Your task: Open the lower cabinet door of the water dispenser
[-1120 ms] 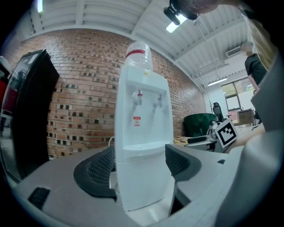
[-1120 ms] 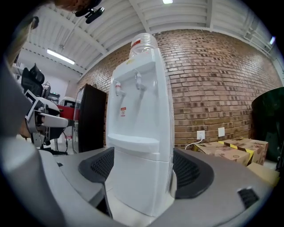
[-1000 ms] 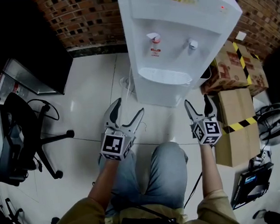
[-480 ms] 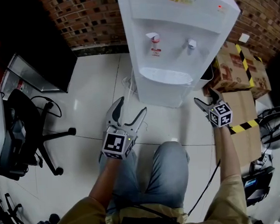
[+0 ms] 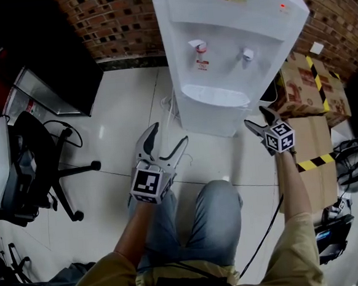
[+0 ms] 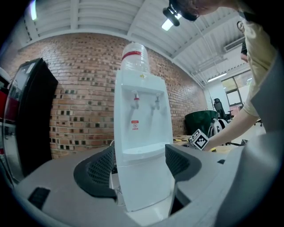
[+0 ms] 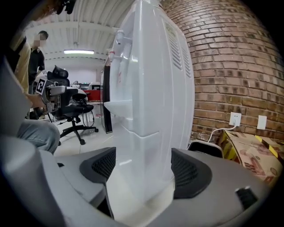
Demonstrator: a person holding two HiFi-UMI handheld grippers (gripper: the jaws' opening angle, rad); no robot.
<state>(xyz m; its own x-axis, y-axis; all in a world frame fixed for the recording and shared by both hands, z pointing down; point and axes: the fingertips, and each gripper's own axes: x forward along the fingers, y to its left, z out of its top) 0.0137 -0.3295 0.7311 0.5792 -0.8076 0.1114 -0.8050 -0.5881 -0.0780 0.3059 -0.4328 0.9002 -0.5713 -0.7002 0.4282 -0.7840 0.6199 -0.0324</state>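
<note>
The white water dispenser (image 5: 234,55) stands against the brick wall. Its lower cabinet door (image 6: 142,177) faces me in the left gripper view; from the head it is mostly hidden under the drip shelf. My left gripper (image 5: 168,135) hovers open in front of the cabinet, with nothing between its jaws (image 6: 140,170). My right gripper (image 5: 255,116) is low at the dispenser's front right corner and points left at its side wall (image 7: 151,133). Its jaws have just been closing a little but stand wide. The cabinet's corner edge shows between them, untouched by the pads.
Cardboard boxes (image 5: 310,129) with yellow-black tape stand just right of the right hand. A black office chair (image 5: 45,162) and a dark cabinet (image 5: 43,57) are on the left. A white cord (image 5: 167,106) lies at the dispenser's left foot. My knee (image 5: 204,223) is below.
The right gripper has swung out to the right, sunk lower and turned left toward the dispenser's side. The left gripper has stayed where it was.
</note>
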